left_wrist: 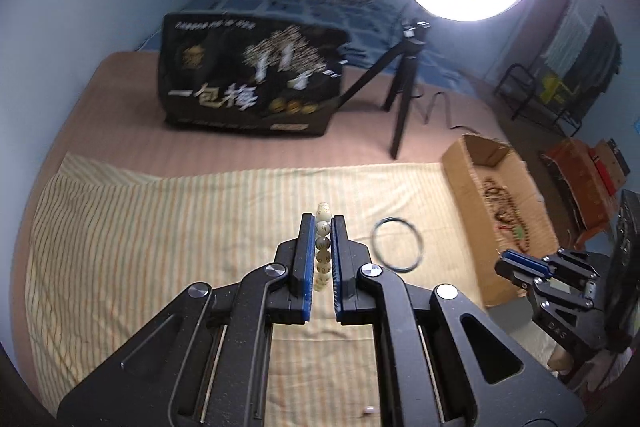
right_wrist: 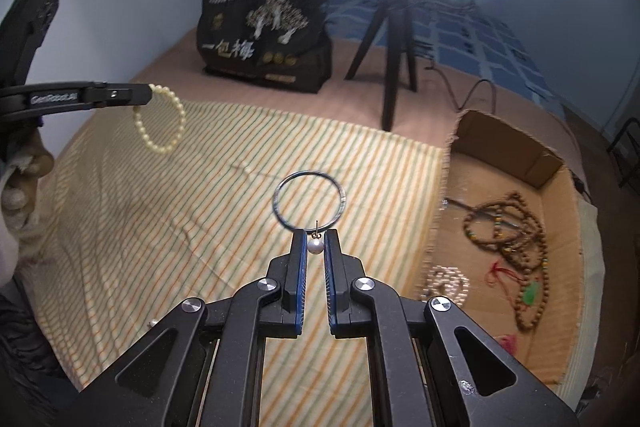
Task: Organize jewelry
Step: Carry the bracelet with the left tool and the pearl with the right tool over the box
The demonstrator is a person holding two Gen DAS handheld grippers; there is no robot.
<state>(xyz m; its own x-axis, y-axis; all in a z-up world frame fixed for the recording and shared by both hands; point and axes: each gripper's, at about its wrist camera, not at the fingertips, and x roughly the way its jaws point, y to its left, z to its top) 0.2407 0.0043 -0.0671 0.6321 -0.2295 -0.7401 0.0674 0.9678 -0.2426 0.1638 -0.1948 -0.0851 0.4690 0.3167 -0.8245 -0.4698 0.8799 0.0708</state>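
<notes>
**Both jaws holding jewelry above the striped cloth**

From my left wrist: my left gripper has its jaws closed narrow on a cream bead bracelet, whose beads run in a line between the blue pads. Below lies a yellow striped cloth spread over a bed. A thin dark bangle lies flat on the cloth, just right of my jaws. Further right stands an open cardboard box with beaded strands inside. My right gripper shows at the right edge.

From my right wrist: my right gripper has its jaws closed narrow on a pearl earring, its small hook pointing up. The bangle lies on the cloth just beyond my fingertips. At left, the bracelet hangs as a loop from my left gripper, clear of the cloth. The box at right holds brown bead necklaces.
</notes>
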